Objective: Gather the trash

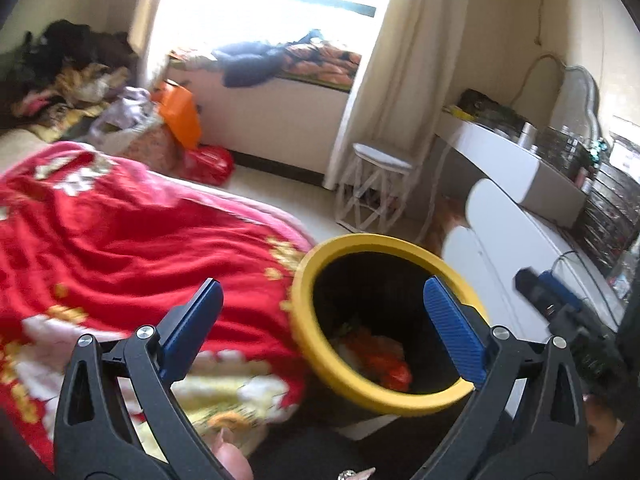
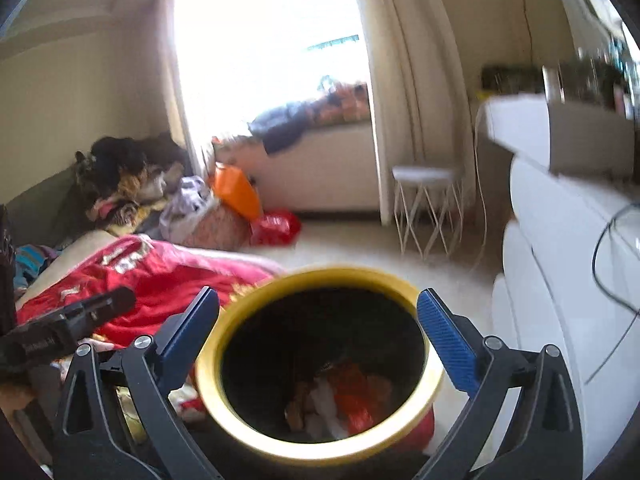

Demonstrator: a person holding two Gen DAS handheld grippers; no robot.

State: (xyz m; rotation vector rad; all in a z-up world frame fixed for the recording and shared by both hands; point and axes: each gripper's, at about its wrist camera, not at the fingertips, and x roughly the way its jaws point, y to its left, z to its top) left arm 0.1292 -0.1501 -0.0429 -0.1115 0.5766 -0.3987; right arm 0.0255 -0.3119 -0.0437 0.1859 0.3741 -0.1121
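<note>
From my left wrist, my left tool (image 1: 322,318) stands with its blue pads wide apart and nothing between them that they press on; its right pad overlaps the near rim of the round black bin with the thick yellow rim (image 1: 344,384), which sits low and right of centre, tight against the red floral blanket on the bed (image 1: 120,240). Inside the bin I can see orange, red and white crumpled wrappers (image 1: 376,356), so I judge some trash is already in. My other tool shows at the far right edge. From my right wrist, my right tool (image 2: 318,318) is likewise spread and empty, with the bin's mouth (image 2: 224,344) directly ahead between the pads and the same wrappers (image 2: 344,400) at the bottom. What may be left: a red plastic bag (image 2: 276,226) and an orange bag (image 2: 236,192) on the floor by the window seat, though I can't tell whether they are trash. Room is tight: the bed edge on the left, the white cabinet (image 2: 560,300) close on the right, open pale floor (image 2: 360,248) beyond.
</note>
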